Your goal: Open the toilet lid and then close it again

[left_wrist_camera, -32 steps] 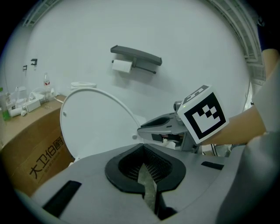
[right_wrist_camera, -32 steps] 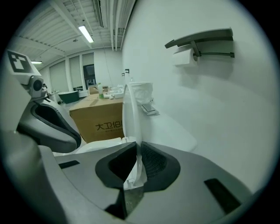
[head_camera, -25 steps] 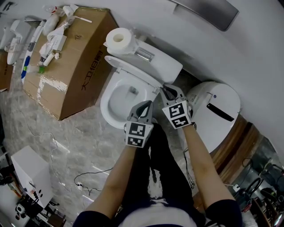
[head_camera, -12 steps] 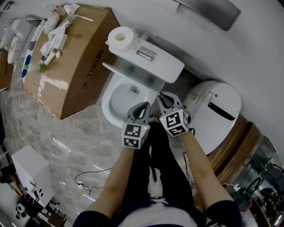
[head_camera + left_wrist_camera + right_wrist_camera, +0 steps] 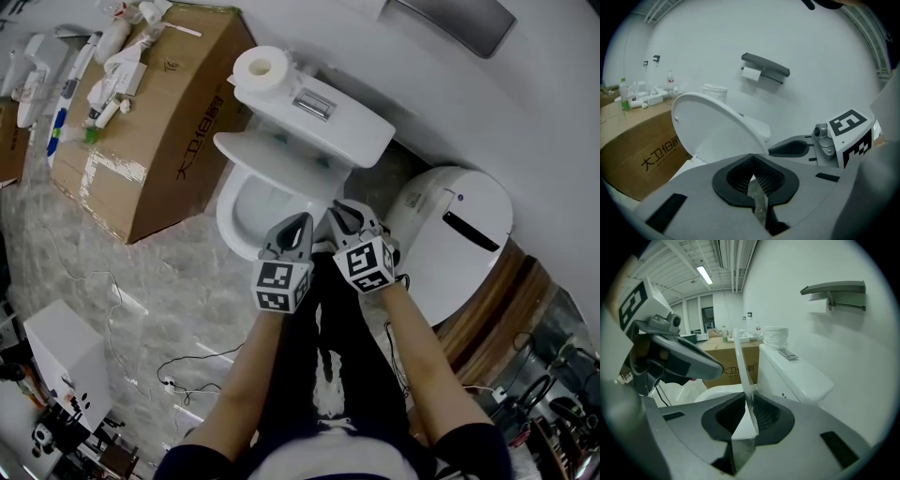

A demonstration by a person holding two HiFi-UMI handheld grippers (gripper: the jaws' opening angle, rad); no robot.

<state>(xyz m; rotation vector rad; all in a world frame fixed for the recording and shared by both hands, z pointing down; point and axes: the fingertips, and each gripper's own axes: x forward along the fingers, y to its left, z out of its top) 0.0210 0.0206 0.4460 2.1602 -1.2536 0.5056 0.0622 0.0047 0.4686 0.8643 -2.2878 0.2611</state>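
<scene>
The white toilet lid (image 5: 272, 150) stands half raised over the bowl (image 5: 242, 214), tilted toward me in front of the tank (image 5: 342, 122). My right gripper (image 5: 339, 212) is shut on the lid's right edge. That edge shows as a thin white strip (image 5: 742, 366) running up from between the pads of the right gripper (image 5: 747, 401). My left gripper (image 5: 298, 221) hovers just left of it, shut with nothing in it. From the left gripper (image 5: 752, 159) the lid's underside (image 5: 712, 129) shows as a broad white oval.
A toilet paper roll (image 5: 259, 67) sits on the tank. A large cardboard box (image 5: 141, 131) with bottles on top stands left of the toilet. A white lidded bin (image 5: 459, 234) is at the right. A paper holder (image 5: 834, 289) hangs on the wall. Cables lie on the floor.
The lid has swung down from near the tank toward me and now covers more of the bowl. Both grippers have drawn back with it, the right one still gripping the edge.
</scene>
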